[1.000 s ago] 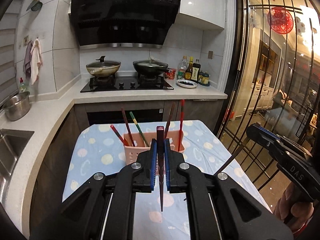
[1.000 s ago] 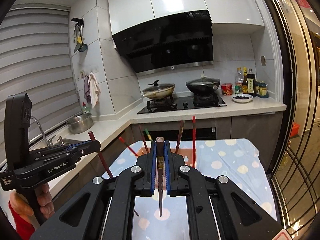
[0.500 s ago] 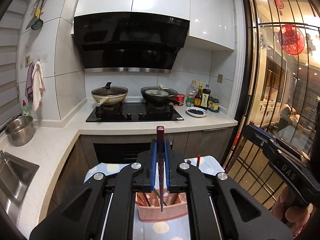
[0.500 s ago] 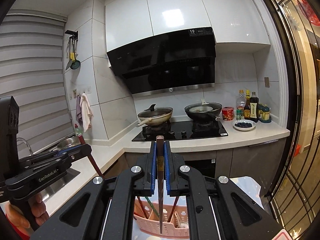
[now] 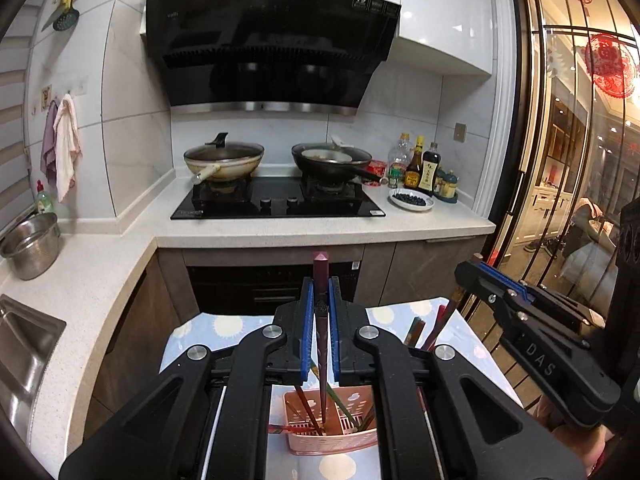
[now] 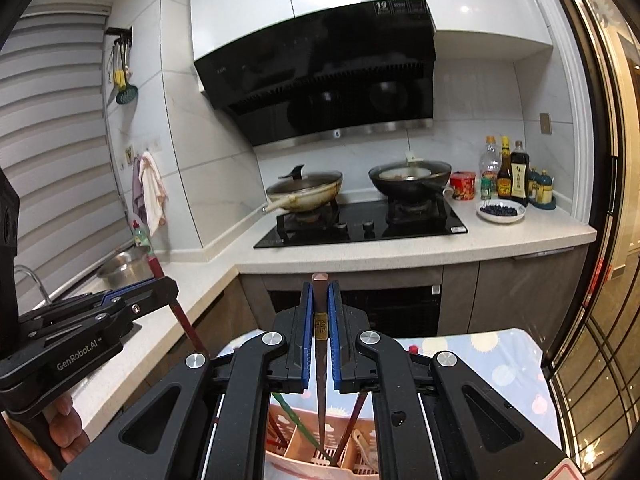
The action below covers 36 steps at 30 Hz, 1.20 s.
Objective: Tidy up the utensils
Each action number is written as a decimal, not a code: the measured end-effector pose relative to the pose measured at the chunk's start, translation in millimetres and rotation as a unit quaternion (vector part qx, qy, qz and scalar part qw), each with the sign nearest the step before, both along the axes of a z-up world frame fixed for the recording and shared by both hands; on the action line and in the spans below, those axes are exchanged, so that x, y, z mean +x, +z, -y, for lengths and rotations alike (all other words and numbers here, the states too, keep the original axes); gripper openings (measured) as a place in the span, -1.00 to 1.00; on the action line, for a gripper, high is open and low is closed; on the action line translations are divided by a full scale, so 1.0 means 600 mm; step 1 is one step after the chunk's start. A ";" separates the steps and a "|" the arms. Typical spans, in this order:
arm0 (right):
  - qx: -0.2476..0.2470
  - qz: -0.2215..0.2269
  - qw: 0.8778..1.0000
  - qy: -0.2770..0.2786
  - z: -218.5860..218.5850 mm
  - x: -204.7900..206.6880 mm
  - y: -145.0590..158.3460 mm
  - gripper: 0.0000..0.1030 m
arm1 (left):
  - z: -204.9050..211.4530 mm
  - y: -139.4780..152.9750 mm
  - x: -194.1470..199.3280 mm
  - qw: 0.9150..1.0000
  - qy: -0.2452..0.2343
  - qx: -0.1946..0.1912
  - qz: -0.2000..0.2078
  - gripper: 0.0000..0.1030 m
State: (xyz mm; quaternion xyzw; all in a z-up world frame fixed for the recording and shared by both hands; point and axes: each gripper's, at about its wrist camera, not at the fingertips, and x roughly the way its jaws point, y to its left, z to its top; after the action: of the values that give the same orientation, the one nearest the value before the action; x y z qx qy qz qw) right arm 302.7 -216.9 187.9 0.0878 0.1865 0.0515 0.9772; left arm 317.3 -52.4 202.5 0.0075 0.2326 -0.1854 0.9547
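Basket point(image 5: 334, 432) nearer; base cut off

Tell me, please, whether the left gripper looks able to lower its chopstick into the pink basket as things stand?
Probably yes. The left gripper holds its chopstick upright, tip pointing down into the pink basket directly below. Other chopsticks lean in there, but the open top leaves a gap.

Since a second ago both grippers sit lower and closer over the pink slotted plastic utensil basket point(image 5: 334, 426), which slides from mid-frame toward 6 o'clock. The dark maroon chopstick point(image 5: 321, 320) and brown gold-banded chopstick point(image 6: 320, 320) tips now dip inside it.
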 end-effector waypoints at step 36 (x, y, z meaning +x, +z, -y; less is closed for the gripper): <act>-0.023 -0.043 0.999 0.002 -0.020 -0.040 -0.065 -0.61 | 0.008 -0.067 -0.016 0.999 0.021 0.020 -0.033 -0.44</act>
State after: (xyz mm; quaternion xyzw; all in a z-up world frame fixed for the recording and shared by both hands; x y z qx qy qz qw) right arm 278.4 -204.9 149.0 0.0667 0.2293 0.0454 0.9700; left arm 307.8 -57.1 162.4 0.0152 0.2674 -0.1611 0.9499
